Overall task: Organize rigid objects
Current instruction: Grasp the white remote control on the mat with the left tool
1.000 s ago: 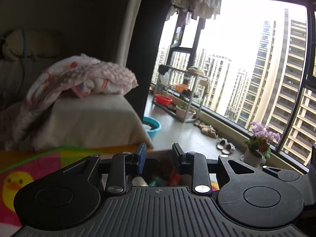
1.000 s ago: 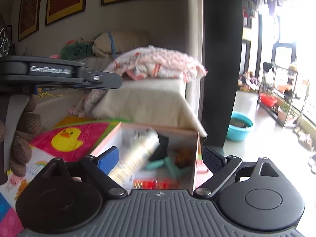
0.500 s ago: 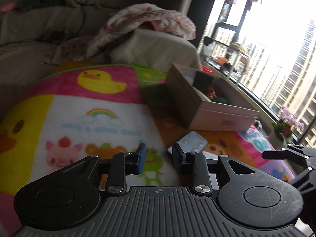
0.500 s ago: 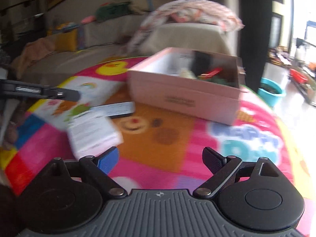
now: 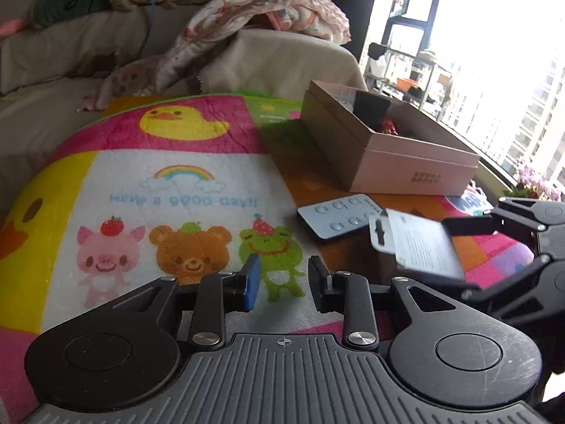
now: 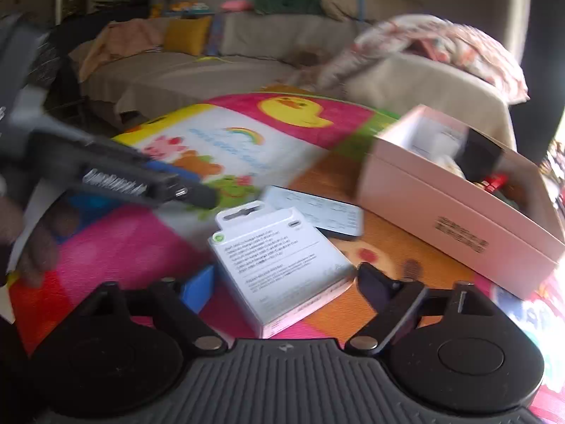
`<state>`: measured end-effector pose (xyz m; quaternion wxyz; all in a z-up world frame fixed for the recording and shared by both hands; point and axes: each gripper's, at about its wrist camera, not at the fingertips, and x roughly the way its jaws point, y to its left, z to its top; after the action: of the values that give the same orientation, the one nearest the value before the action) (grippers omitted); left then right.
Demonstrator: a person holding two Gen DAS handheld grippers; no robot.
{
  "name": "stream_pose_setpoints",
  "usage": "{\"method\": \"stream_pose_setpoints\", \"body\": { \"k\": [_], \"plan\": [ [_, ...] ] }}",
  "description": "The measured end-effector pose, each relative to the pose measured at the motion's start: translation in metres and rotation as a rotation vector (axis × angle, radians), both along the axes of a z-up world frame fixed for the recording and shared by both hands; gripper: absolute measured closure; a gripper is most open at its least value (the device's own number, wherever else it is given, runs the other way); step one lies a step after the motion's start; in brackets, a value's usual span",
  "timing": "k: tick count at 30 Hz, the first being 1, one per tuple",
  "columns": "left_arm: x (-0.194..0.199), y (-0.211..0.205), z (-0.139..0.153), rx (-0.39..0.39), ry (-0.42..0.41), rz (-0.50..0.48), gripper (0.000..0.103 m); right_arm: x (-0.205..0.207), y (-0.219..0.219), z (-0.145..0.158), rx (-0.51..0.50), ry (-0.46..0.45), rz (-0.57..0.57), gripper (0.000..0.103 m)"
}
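Observation:
A white retail box (image 6: 279, 268) with small print lies on the colourful blanket (image 6: 229, 141), and it also shows in the left wrist view (image 5: 420, 247). My right gripper (image 6: 286, 282) straddles this box and its jaws are closing. The pads sit close beside its edges, and I see no firm press. A flat grey blister pack (image 6: 317, 215) lies just beyond the box. My left gripper (image 5: 284, 282) hovers over the cartoon animals with a narrow gap and nothing in it. An open pink box (image 5: 406, 173) holding several items stands further back on the right.
A hand (image 6: 35, 240) holds the left gripper (image 6: 187, 183), blurred at the left of the right wrist view. A sofa (image 5: 70, 70) with a crumpled pink blanket (image 5: 275, 10) lies behind. A bright window (image 5: 494, 70) and balcony are at the far right.
Both views swung down from the room and the pink box to the blanket. The right gripper came up to the white box, now between its fingers, and its jaws narrowed.

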<state>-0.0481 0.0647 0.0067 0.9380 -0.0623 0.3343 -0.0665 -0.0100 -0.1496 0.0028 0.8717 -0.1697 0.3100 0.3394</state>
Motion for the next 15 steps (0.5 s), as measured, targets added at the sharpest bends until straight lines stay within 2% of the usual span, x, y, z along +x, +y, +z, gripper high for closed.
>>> {"method": "stream_pose_setpoints", "body": {
  "k": [5,8,10,12,15],
  "plan": [
    [0.002,-0.014,-0.001,0.028,-0.002,-0.043,0.069,0.021,-0.055,-0.003,-0.007,0.016,-0.174,0.023],
    [0.002,-0.022,-0.002,0.032,0.005,-0.063,0.067,0.028,-0.089,-0.007,0.026,0.053,-0.269,0.019],
    [0.002,-0.03,-0.001,0.052,0.006,-0.074,0.059,0.033,-0.107,-0.011,0.078,0.091,-0.319,0.014],
    [0.001,-0.039,-0.001,0.072,0.008,-0.1,0.05,0.034,-0.117,-0.01,0.137,0.106,-0.334,0.014],
    [-0.001,-0.058,-0.002,0.104,0.006,-0.187,0.043,0.034,-0.115,-0.011,0.143,0.107,-0.338,0.011]
  ]
}}
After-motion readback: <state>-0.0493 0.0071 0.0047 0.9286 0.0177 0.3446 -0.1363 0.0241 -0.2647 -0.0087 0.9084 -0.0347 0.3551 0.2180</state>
